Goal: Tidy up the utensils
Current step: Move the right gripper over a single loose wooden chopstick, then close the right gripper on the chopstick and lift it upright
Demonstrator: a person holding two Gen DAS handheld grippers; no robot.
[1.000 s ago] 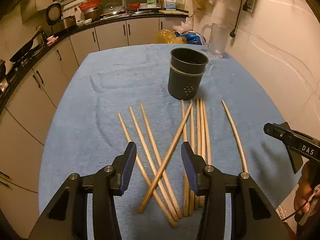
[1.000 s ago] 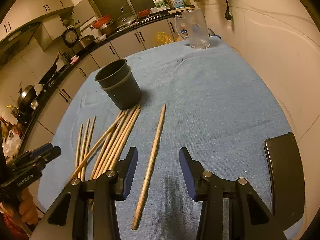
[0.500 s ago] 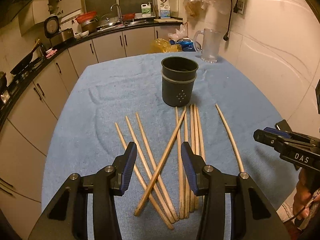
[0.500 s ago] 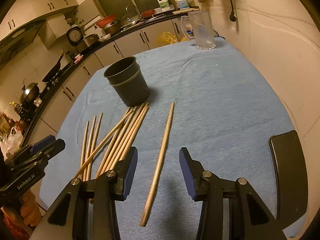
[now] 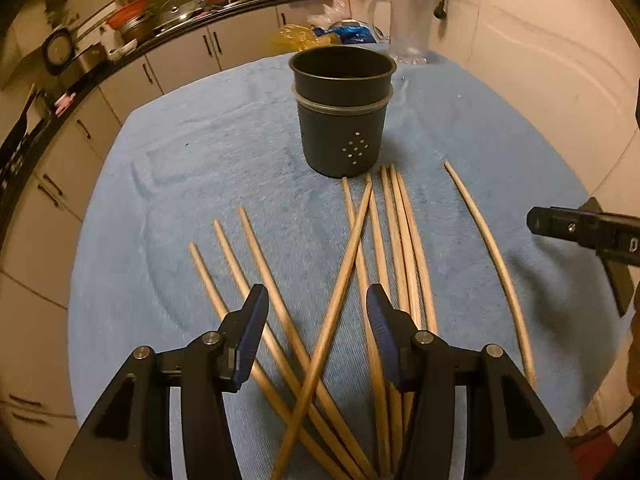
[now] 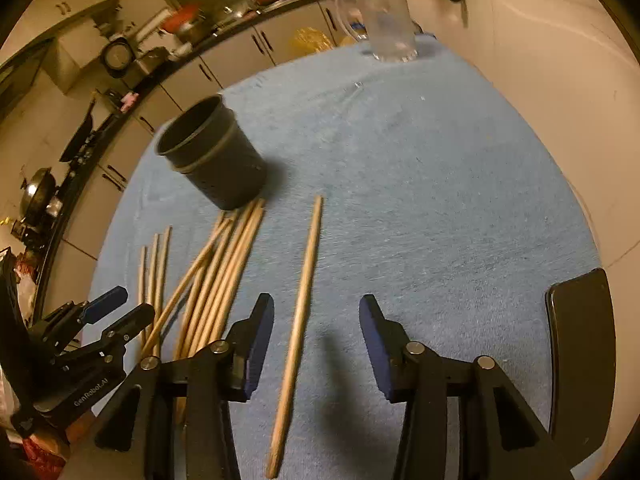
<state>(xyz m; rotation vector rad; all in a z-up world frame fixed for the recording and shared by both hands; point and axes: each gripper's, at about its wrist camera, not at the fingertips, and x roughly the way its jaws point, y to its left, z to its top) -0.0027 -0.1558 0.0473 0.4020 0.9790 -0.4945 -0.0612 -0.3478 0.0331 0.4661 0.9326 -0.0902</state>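
Both claws were empty, the left claw [image 5: 314, 320] opening over crossed chopsticks [image 5: 340, 280] lying on the bench [image 5: 160, 184] before the holder [image 5: 343, 112]; the right claw [image 6: 316, 320] gaped around a lone chopstick [image 6: 298, 320]. Grabbing the tangle would probably drag neighbours along.

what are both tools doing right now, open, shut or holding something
Left tool: jaws opening, holding nothing, above the crossed wooden chopsticks.
Right tool: open, holding nothing, above the single wooden chopstick.

- Pale beige wall [image 5: 540, 64] at the right, warm dim light.
- Cream cabinet doors [image 5: 180, 56] beneath a dark curved kitchen worktop [image 5: 132, 50].
- Blue towel-covered counter [image 6: 440, 184].
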